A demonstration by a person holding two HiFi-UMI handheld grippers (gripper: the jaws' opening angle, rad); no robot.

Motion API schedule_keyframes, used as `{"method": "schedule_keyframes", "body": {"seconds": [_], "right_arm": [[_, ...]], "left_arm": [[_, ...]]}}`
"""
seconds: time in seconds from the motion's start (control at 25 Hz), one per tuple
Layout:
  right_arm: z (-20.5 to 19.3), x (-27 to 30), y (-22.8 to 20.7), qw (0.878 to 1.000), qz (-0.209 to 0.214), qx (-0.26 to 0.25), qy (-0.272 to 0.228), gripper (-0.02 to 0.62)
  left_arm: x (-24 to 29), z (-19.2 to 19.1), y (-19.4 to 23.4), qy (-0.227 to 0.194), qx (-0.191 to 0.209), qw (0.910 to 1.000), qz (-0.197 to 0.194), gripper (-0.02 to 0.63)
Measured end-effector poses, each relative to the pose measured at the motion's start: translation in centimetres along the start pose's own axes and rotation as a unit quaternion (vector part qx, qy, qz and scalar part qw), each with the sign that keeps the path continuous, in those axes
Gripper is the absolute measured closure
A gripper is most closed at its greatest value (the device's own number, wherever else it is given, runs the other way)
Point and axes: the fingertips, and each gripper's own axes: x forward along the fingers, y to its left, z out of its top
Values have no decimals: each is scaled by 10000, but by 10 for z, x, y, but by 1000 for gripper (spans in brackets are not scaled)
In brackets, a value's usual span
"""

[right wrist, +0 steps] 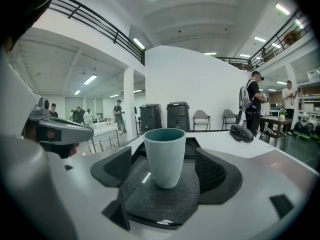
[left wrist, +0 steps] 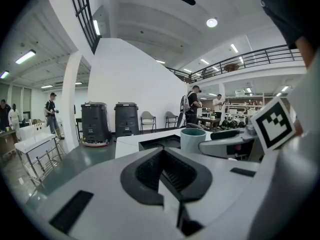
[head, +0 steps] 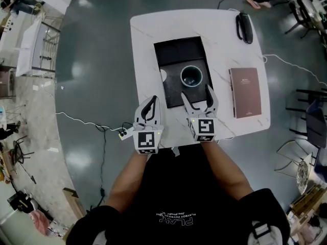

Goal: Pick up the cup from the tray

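Observation:
A pale teal cup (head: 191, 76) stands upright on a black tray (head: 171, 52) in the middle of the white table (head: 145, 34). My right gripper (head: 197, 97) sits just in front of it, jaws open. In the right gripper view the cup (right wrist: 165, 144) stands between the two dark pads (right wrist: 215, 171) of the right gripper (right wrist: 164, 176), with a gap on each side. My left gripper (head: 149, 108) is shut with nothing in it, at the table's near edge left of the tray. In the left gripper view, the left gripper (left wrist: 165, 176) is shut, and beyond it the cup (left wrist: 192, 138) shows.
A brown book (head: 245, 92) lies right of the tray. A black handset-like object (head: 244, 27) rests at the far right corner. A small white patch (head: 162, 75) sits on the tray's left side. Cables run across the floor on both sides. People stand far off.

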Motion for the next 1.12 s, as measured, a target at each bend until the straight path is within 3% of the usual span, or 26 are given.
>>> {"method": "schedule_keyframes", "body": {"seconds": [0.52, 1.12], "right_arm": [[1, 56, -3, 9995, 143, -17, 273, 207], [0, 72, -9, 9993, 87, -177, 331, 209]], "left_arm": [[-1, -5, 12, 59, -64, 9997, 206, 609], [-7, -9, 21, 76, 42, 9995, 307, 609]]}}
